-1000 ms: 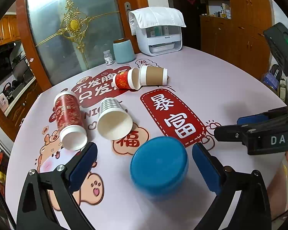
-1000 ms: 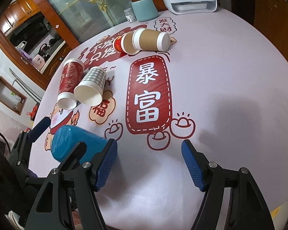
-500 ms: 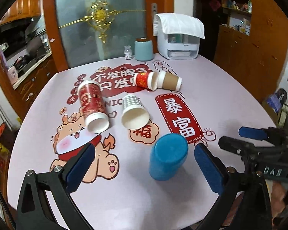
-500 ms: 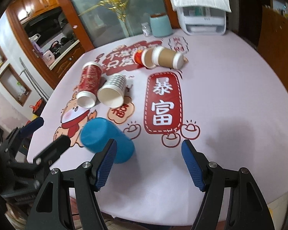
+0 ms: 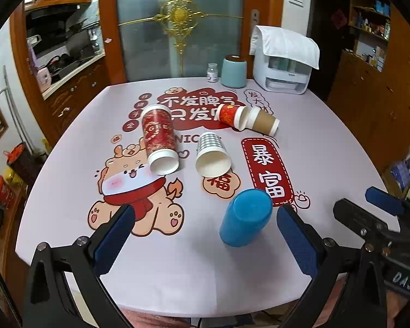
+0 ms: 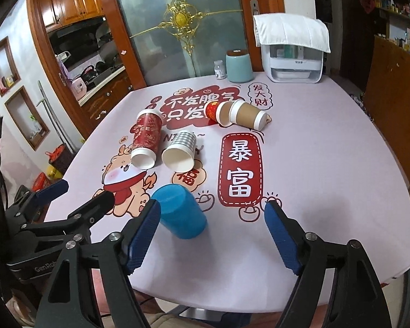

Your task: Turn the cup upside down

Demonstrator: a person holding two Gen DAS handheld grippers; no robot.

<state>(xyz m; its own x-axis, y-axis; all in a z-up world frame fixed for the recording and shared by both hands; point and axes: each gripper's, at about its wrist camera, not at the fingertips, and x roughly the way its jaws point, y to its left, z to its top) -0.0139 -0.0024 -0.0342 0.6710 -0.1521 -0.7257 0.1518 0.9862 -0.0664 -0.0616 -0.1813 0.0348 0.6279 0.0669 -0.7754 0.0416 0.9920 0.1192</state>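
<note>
Blue cup (image 5: 246,220) stands upside down on the bench (image 5: 328,147), closed base up, near the front edge, just in front of the red banner print (image 5: 268,172). Left tongs (image 5: 205,237) spread wide, holding nothing; cup sits between the two blue pads in the left wrist view, closer to the right pad (image 5: 296,243), not touching either. Right tongs (image 6: 213,236) also wide and empty; in the right wrist view the cup (image 6: 181,213) is just beside the left pad (image 6: 143,235), partly behind it, contact unclear. Left tongs visible at the left edge of that view (image 6: 54,199), apart from the cup.

Farther back on the bench, all lying on their sides: tall red cup (image 5: 160,139) and checked cup (image 5: 211,154) side by side, mouths facing the cameras; small red cup (image 5: 231,116) and brown cup (image 5: 262,123) together behind them, the brown one's base end poking into the red one's mouth. At the far edge stand a teal canister (image 5: 233,72), a small white bottle (image 5: 212,72) just beside it, and a white appliance (image 5: 283,65) with a cloth over it.
</note>
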